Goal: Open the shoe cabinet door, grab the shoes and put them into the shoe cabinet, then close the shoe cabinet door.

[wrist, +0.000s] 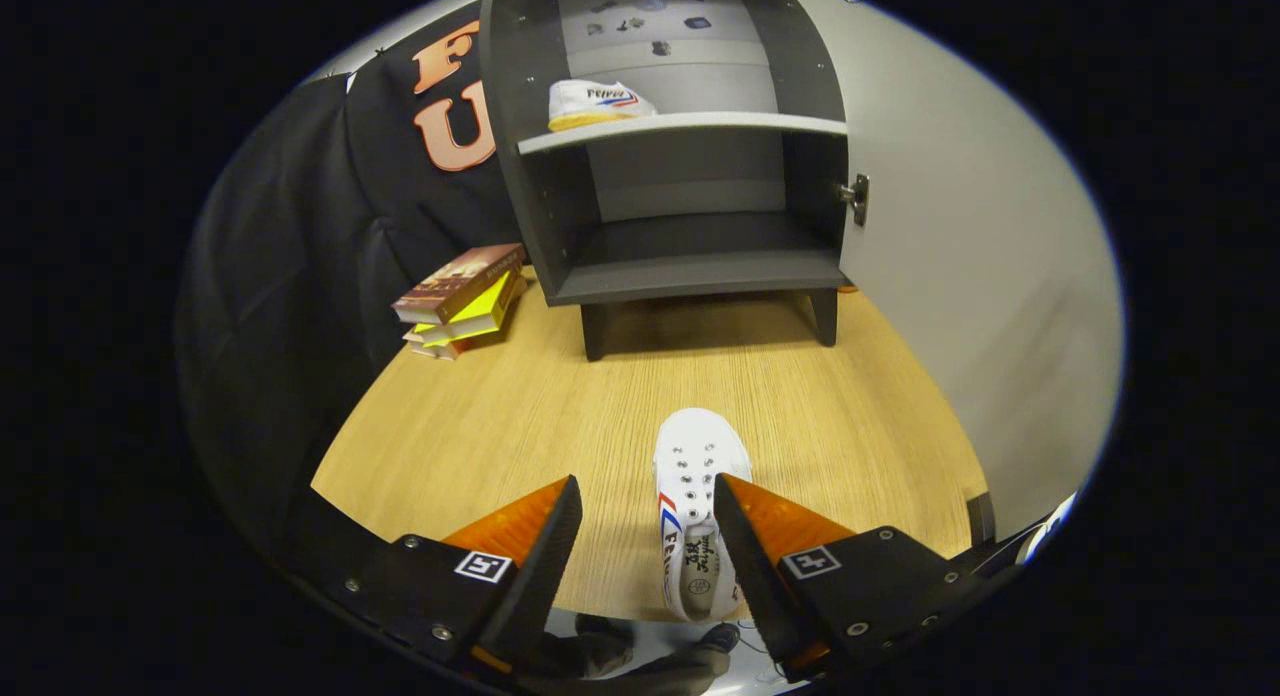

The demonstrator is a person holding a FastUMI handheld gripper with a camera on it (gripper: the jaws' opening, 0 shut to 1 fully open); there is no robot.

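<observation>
Shoe cabinet: dark grey wooden shoe cabinet (pixel 690 266) on short legs, standing at the far side of the table, well beyond the fingers; interior open to view.
Cabinet door: pale grey door (pixel 960 276) swung wide open on the right side, metal hinge (pixel 856 196) visible at its inner edge.
Shelf: light grey shelf board (pixel 690 126) dividing the cabinet into an upper and a lower compartment; lower compartment shows only its dark floor.
Stored shoe: white canvas sneaker with red and blue side stripes and a yellowish sole (pixel 598 104), lying on the shelf in the upper compartment, toward its left end.
Loose shoe: second white canvas sneaker with lace eyelets and red-blue stripes (pixel 698 496), sole down on the table, toe pointing toward the cabinet, heel nearest the camera. Lies between the fingers, close against the right one; whether it touches that finger cannot be told.
Gripper: black two-finger gripper with orange side panels (pixel 647 536), fingers spread apart, nothing clamped; left finger stands well clear of the sneaker.
Table: light oak-grain wooden table top (pixel 480 426), carrying cabinet, sneaker and books.
Books: small stack of books, brown cover on top, yellow below (pixel 462 298), left of the cabinet base, near the black cloth wall.
</observation>
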